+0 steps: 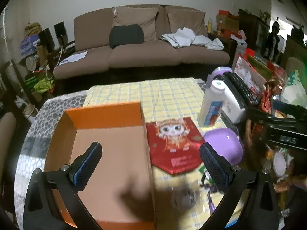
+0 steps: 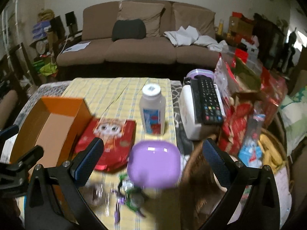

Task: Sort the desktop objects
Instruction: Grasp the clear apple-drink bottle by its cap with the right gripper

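Observation:
An empty orange box [image 1: 107, 149] sits at the table's left; it also shows in the right wrist view [image 2: 48, 122]. A red packet with a cartoon figure [image 1: 172, 143] lies beside it, also in the right wrist view [image 2: 109, 140]. A purple case [image 2: 153, 164] lies right of the packet, also in the left wrist view [image 1: 224, 143]. A white bottle [image 2: 152, 109] stands behind. Small purple and green items [image 2: 126, 197] lie near the front. My left gripper [image 1: 150, 163] is open over the box's right wall. My right gripper [image 2: 153, 161] is open above the purple case.
A black remote [image 2: 208, 101] lies on a white box [image 2: 191, 118]. A wicker basket [image 2: 201, 176] and red snack bags [image 2: 238, 118] crowd the right side. A brown sofa [image 1: 145, 44] stands beyond the table. A yellow checked cloth [image 1: 168, 95] covers the table.

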`<move>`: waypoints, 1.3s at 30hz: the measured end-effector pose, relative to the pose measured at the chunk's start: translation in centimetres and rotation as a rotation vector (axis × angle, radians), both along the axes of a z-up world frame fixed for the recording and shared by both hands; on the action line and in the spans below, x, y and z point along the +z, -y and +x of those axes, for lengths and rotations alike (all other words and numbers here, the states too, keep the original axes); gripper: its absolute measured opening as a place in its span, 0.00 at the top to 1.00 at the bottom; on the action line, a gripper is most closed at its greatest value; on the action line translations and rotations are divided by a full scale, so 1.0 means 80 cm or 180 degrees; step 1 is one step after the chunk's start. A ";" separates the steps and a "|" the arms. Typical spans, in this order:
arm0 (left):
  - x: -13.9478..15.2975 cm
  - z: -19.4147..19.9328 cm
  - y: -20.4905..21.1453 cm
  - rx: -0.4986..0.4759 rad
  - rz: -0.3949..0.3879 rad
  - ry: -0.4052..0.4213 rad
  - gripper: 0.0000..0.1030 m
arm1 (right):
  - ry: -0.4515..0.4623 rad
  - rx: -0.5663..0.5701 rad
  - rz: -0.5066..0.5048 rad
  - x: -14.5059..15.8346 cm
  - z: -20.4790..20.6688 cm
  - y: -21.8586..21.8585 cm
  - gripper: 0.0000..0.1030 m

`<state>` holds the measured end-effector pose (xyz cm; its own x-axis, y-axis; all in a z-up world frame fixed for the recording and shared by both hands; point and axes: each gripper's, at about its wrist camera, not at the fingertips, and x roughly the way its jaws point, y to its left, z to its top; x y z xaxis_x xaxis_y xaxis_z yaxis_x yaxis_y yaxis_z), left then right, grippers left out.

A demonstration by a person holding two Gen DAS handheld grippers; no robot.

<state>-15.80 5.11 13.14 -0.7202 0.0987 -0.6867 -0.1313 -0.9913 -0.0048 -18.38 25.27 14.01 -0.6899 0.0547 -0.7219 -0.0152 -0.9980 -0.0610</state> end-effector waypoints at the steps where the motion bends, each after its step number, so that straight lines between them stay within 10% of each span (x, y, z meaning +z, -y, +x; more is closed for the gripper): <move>1: -0.001 -0.006 -0.003 -0.0009 -0.0013 -0.0007 0.00 | 0.0014 -0.0026 -0.0013 -0.007 -0.018 -0.001 0.00; 19: -0.050 -0.092 -0.053 -0.0140 -0.0144 0.0164 0.00 | 0.0154 -0.0369 -0.0031 -0.095 -0.168 -0.021 0.02; 24: -0.056 -0.092 -0.060 -0.0189 -0.0179 0.0166 0.00 | 0.0132 -0.0146 -0.0143 -0.099 -0.172 -0.020 0.44; 39: 0.002 -0.038 -0.056 -0.0709 -0.0127 -0.0427 0.00 | -0.0141 0.0697 -0.0444 0.071 -0.090 0.026 0.44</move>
